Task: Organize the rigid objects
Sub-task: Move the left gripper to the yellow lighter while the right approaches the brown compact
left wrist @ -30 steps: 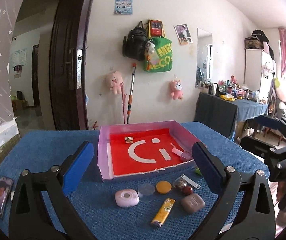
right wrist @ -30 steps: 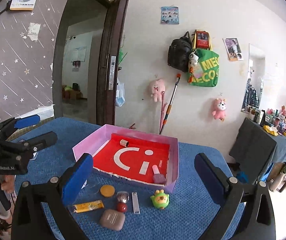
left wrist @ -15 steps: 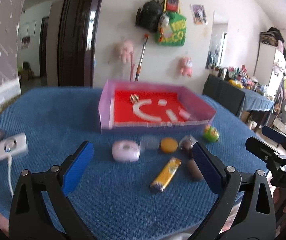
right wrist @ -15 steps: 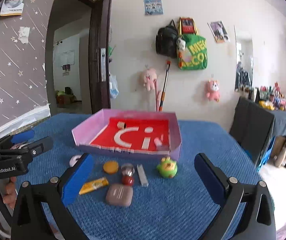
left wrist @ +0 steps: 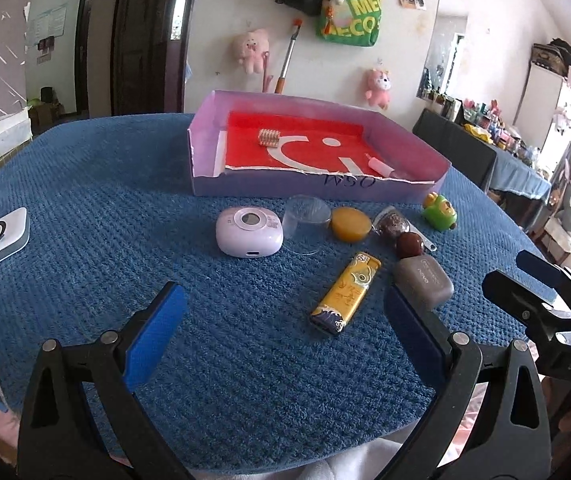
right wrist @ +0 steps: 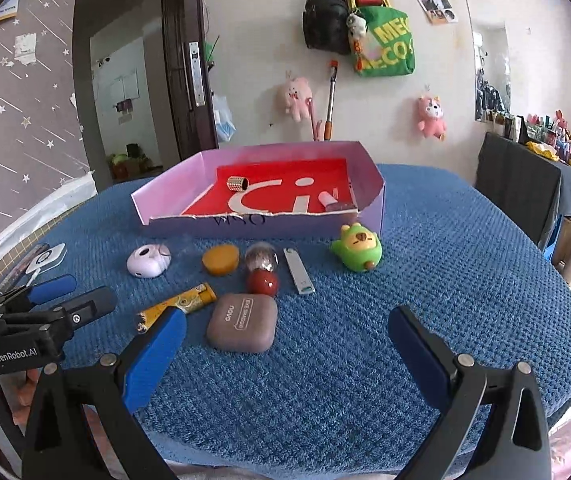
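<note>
While both tools hang spread and empty — left tool, right tool — the brown case lies on the desk, near the box. Judged rigid, smooth, poss. slippery — to be gripped across short sides.

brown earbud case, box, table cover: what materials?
Brown earbud case: likely matte hard plastic; smooth rounded shell, soft sheen, printed lettering. Box: thin cardboard or paper; creased walls, torn front edge, glossy red liner. Table cover: blue woven fabric, waffle-textured weave, edge draping over the table.
</note>
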{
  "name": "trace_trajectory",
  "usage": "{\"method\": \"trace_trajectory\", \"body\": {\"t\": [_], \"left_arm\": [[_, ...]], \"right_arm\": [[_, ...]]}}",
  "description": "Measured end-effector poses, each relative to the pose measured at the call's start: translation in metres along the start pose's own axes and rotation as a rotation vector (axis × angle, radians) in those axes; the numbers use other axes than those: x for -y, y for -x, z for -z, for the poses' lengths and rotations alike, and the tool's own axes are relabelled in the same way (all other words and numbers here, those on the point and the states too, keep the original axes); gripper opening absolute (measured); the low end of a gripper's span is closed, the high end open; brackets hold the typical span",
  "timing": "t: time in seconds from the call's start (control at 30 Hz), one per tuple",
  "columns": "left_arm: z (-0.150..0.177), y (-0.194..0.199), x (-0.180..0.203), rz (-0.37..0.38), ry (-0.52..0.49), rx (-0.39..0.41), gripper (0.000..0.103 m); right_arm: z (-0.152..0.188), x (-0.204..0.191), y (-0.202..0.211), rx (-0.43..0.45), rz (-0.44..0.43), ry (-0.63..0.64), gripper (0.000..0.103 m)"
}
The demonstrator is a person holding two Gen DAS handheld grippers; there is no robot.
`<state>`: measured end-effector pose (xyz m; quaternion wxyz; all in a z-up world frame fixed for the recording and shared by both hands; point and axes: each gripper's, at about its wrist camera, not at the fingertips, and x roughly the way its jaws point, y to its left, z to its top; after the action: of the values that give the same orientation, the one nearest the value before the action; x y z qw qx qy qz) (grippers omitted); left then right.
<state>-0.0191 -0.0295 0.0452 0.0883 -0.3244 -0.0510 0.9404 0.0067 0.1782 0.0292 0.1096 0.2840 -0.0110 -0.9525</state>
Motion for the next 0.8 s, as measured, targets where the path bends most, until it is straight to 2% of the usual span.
{"method": "trace_trajectory", "body": {"t": [0.37, 0.8], "left_arm": [[-0.002, -0.011, 0.0, 0.02, -0.018, -0.044, 0.101], [-0.003, -0.029, 0.009, 0.071, -0.106, -0.111, 0.101]], "right_arm": [[0.002, 0.004, -0.013, -0.04, -0.01, -0.015, 0.103], [0.0, -0.002, -0.033, -0.088, -0.046, -0.001, 0.103]]}}
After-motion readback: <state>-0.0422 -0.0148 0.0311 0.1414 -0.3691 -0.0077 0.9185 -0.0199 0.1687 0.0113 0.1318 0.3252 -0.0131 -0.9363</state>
